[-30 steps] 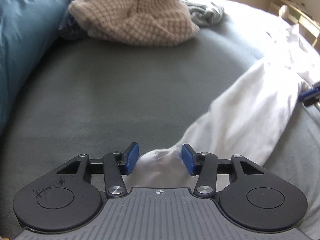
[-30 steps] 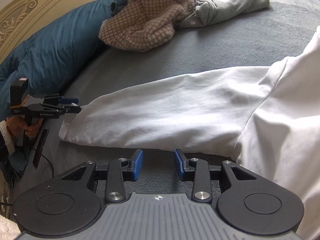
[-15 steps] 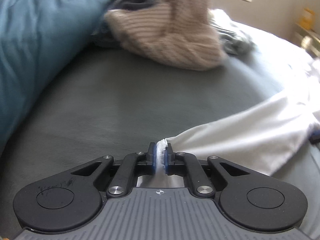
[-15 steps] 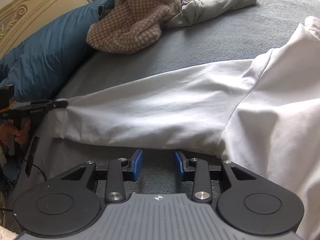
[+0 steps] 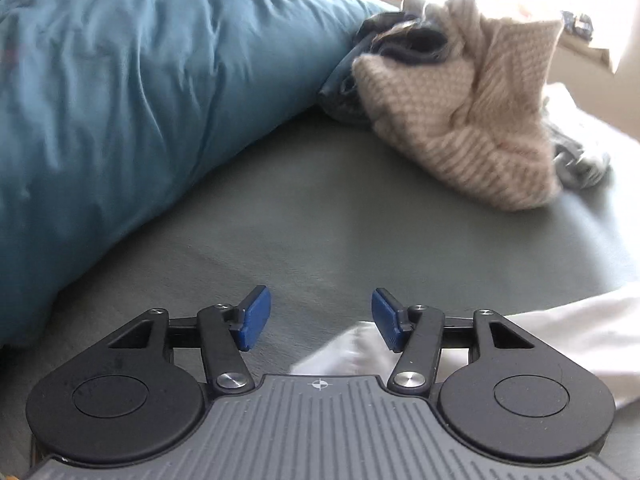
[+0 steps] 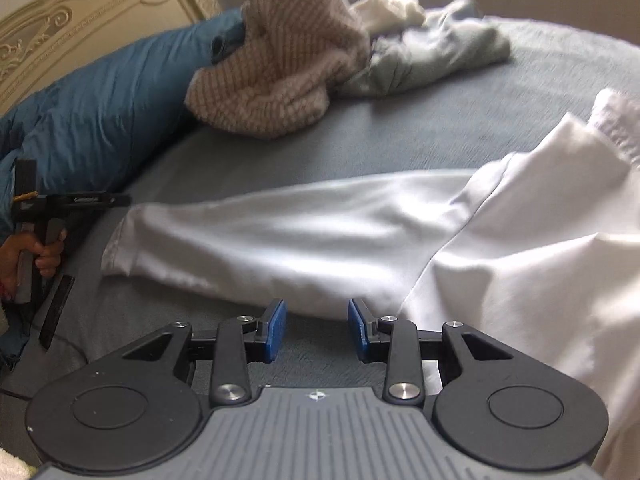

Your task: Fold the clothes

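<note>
A: Lying flat on the grey bed (image 6: 460, 120), the white shirt (image 6: 520, 272) has one long sleeve (image 6: 280, 240) stretched toward the left gripper (image 5: 320, 316), with the cuff end just beside and partly under its right finger. Its jaws stand wide and hold nothing. The right gripper (image 6: 316, 328) hovers just short of the sleeve's lower edge near the armpit seam, jaws moderately apart and empty too.

B: So what would make the sleeve fold go well?

A: My judgement: pinch the cuff squarely through both layers, lift only enough to clear the bed, and carry it across the shirt body so the crease falls along the shoulder seam. The right gripper could pin the body near the seam so it does not drag. The thin cloth looks apt to slip or bunch, so a slow pull would be wise.

B: Anything nearby to avoid?

A: The beige knit sweater (image 5: 480, 132) and a grey garment (image 6: 432, 56) are heaped well apart at the far end, against the blue duvet (image 5: 140, 120). A carved cream headboard (image 6: 80, 36) stands behind.

B: Any writing?

A: A small white mark on the left gripper's arm, in the right wrist view, is too tiny to read.
</note>
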`<state>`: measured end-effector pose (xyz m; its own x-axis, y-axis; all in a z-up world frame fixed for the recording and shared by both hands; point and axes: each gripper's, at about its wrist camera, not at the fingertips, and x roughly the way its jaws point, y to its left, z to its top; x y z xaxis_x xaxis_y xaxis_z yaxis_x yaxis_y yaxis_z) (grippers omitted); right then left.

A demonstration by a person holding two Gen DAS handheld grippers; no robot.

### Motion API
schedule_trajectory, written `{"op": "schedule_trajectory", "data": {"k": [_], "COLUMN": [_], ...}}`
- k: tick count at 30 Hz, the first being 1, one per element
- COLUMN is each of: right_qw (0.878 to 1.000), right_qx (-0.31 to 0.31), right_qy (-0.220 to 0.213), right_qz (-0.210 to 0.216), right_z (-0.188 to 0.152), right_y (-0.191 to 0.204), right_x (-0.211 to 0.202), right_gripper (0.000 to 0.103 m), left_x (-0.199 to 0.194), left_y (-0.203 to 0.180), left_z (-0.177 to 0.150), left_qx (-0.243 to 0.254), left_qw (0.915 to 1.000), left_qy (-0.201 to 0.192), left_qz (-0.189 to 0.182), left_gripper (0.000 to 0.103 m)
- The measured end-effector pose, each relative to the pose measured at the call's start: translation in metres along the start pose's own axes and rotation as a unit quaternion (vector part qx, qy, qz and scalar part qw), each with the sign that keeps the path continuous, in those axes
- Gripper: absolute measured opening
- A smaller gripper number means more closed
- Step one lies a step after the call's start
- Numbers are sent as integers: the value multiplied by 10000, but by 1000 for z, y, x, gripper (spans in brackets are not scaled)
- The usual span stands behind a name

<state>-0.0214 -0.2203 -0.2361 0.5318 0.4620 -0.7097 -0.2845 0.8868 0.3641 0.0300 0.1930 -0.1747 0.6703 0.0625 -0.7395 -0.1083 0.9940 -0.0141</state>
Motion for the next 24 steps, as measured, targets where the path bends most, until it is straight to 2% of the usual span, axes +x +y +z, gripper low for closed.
{"op": "schedule_trajectory", "data": {"k": [3, 6, 7, 9, 11, 12, 15, 17, 20, 24], "right_qw": [9984, 9939, 9920, 9882, 9839, 9814, 9721, 9645, 9542, 9439], "right_qx": [250, 753, 935, 1177, 1356, 1463, 1842, 2124, 2451, 2633], "right_qy": [-309, -377, -384, -384, -404, -430, -537, -603, -653, -732], "right_qz": [-413, -710, -760, -906, -1090, -1167, -1350, -1448, -1584, -1852], "right_z": [10, 11, 10, 5, -2, -6, -21, -33, -54, -79], "right_y": [-13, -32, -39, -50, -58, -63, -79, -88, -92, -87], "right_x": [-10, -18, -21, -33, -50, -60, -95, -119, -156, -207], "right_gripper": [37, 37, 37, 37, 37, 37, 37, 37, 37, 37], "left_x": [-11, -6, -2, 10, 23, 24, 15, 1, -21, -40], "left_y": [-22, -55, -65, -76, -72, -68, -53, -56, -69, -96], "left_z": [-10, -29, -35, -49, -55, -54, -46, -40, -33, -29], "left_qx": [289, 1002, 1267, 1666, 1636, 1469, 958, 919, 1056, 1059], "left_qw": [9983, 9909, 9872, 9813, 9817, 9845, 9925, 9944, 9933, 9883], "left_qy": [87, 402, 532, 754, 941, 935, 722, 440, 1, -281], "left_qz": [-507, -800, -814, -606, -263, -196, -232, -296, -468, -1057], "left_gripper": [56, 56, 56, 56, 55, 55, 55, 56, 56, 56]}}
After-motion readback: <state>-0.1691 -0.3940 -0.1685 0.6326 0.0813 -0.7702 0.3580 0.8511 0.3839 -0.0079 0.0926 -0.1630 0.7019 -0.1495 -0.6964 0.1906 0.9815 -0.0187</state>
